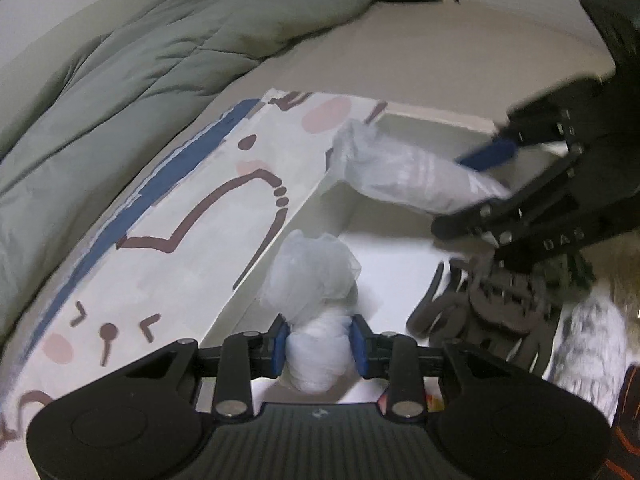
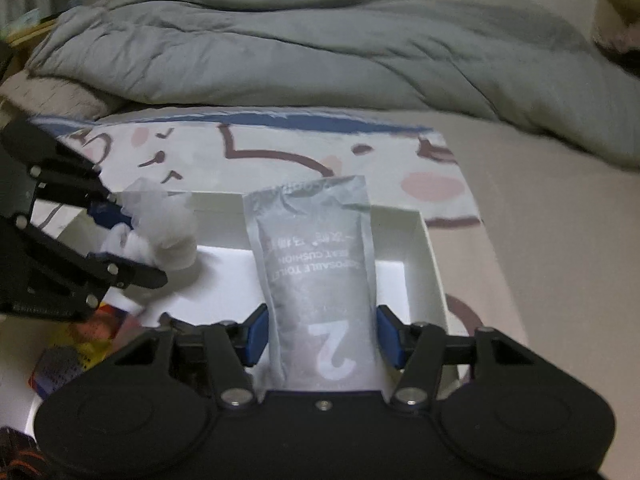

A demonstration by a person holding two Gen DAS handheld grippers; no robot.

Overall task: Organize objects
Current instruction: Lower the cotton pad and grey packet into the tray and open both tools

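My left gripper [image 1: 320, 348] is shut on a white wad wrapped in a clear plastic bag [image 1: 316, 280], held over the near left corner of an open white box [image 1: 392, 248]. My right gripper [image 2: 322, 336] is shut on a grey pouch [image 2: 316, 248] printed with a large "2". The pouch points forward over the same box [image 2: 420, 240]. In the left wrist view, the right gripper [image 1: 468, 192] reaches in from the right with the pouch [image 1: 400, 172] over the box's far end. In the right wrist view, the left gripper [image 2: 136, 240] and its wad [image 2: 168, 232] are at the left.
The box's patterned lid [image 1: 180, 220] lies flat beside it on a beige bed. A grey-green quilt [image 2: 320, 48] is heaped behind. Black hair claws [image 1: 480, 308] and a fluffy grey-white item [image 1: 592, 352] lie at the box's near right. A colourful packet [image 2: 80, 340] sits at the left.
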